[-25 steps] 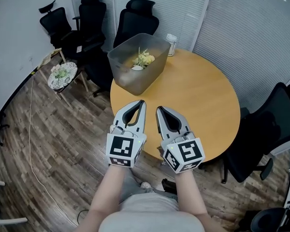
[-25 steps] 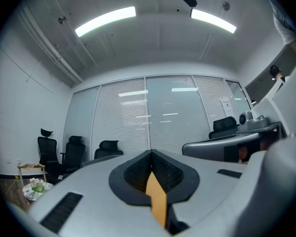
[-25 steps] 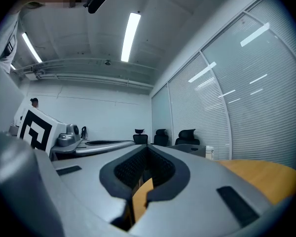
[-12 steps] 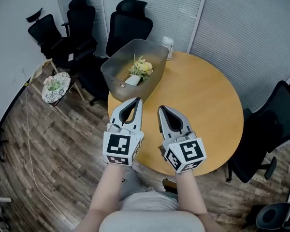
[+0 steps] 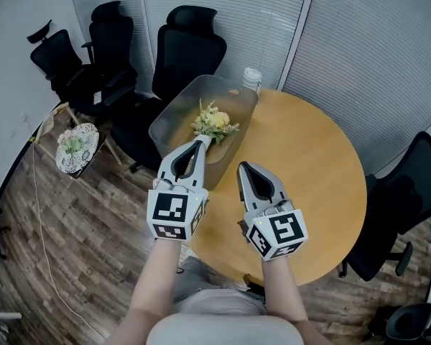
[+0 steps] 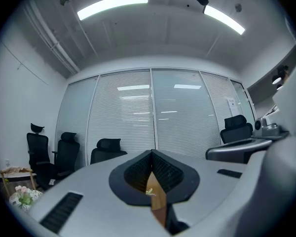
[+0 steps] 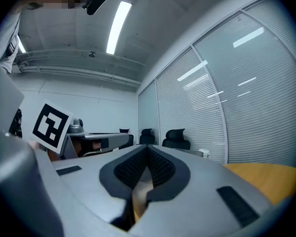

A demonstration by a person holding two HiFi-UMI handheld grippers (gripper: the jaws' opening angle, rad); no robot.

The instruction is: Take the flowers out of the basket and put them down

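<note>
Head view. The left gripper (image 5: 200, 142) and right gripper (image 5: 242, 167) are held side by side over the near edge of the round wooden table (image 5: 309, 171), each with its jaws fully together and holding nothing. The translucent plastic basket (image 5: 174, 113) stands at the table's 10 o'clock edge. The yellow flowers (image 5: 216, 122) lie inside the basket, just beyond the left gripper's tips at 1 o'clock. A lidded jar (image 5: 252, 79) stands at the basket's 1 o'clock.

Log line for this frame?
phase: pre-grasp | left gripper: shut, empty, by basket | right gripper: shut, empty, over table | flowers: in basket
</note>
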